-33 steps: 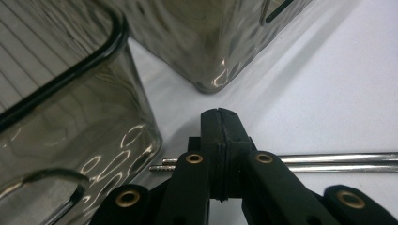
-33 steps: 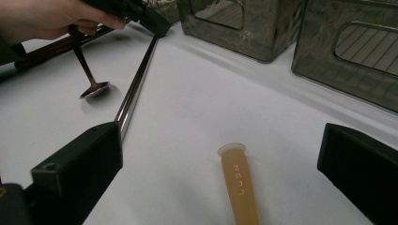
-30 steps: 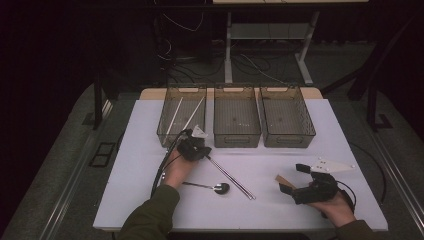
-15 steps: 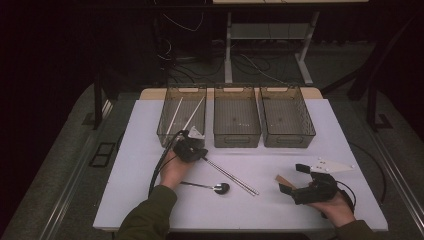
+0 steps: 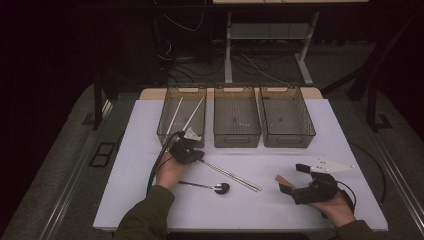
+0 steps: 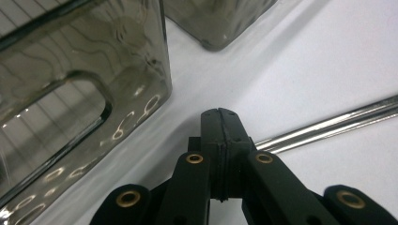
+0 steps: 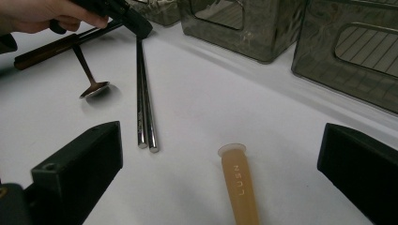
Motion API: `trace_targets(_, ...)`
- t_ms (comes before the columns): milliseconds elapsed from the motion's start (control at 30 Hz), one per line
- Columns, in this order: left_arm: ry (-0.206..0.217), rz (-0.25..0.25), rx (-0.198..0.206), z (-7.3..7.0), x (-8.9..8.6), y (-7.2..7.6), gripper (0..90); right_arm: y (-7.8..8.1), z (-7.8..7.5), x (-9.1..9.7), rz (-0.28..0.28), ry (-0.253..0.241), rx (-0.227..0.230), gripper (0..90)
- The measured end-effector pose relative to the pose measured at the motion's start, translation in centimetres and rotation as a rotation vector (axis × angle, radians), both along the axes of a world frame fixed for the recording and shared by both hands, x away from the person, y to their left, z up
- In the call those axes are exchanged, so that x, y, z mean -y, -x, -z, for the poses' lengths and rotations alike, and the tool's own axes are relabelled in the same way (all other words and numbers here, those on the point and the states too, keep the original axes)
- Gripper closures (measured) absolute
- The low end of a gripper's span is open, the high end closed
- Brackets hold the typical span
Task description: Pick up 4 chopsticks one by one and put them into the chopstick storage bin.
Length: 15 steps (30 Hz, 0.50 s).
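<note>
A pair of metal chopsticks lies side by side on the white table, slanting toward the near right. My left gripper is shut, pads pressed flat together, with its tip at the far left end of the chopsticks, which run out from behind the tip; nothing shows between the pads. My right gripper rests open at the near right. A tan, stick-like piece with a flared end lies on the table between its spread jaws, untouched. A dark spoon lies in front of the left hand.
Three smoky see-through bins stand in a row at the back: the left bin holds two pale sticks, then the middle bin and the right bin. The left bin's front corner stands close beside my left gripper. Cables trail from both grippers.
The left hand has shifted very slightly to the left near the chopsticks' end. The chopsticks, the spoon and the right gripper lie as before.
</note>
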<state>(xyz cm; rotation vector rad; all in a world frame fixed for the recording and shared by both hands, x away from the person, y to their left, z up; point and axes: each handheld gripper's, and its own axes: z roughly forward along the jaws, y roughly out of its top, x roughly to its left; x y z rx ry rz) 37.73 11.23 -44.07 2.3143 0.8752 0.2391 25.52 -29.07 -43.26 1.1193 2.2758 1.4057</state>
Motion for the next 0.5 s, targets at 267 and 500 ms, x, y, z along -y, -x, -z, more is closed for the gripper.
trace_targets(267,-0.008,0.005,-0.009,-0.1,-0.38,0.34,89.8,0.01,-0.02,0.0,0.0,0.002,0.0,0.7)
trace_targets(500,-0.024,0.013,-0.023,-0.29,-0.65,0.82,89.8,0.04,-0.04,0.0,0.001,0.002,-0.001,0.7)
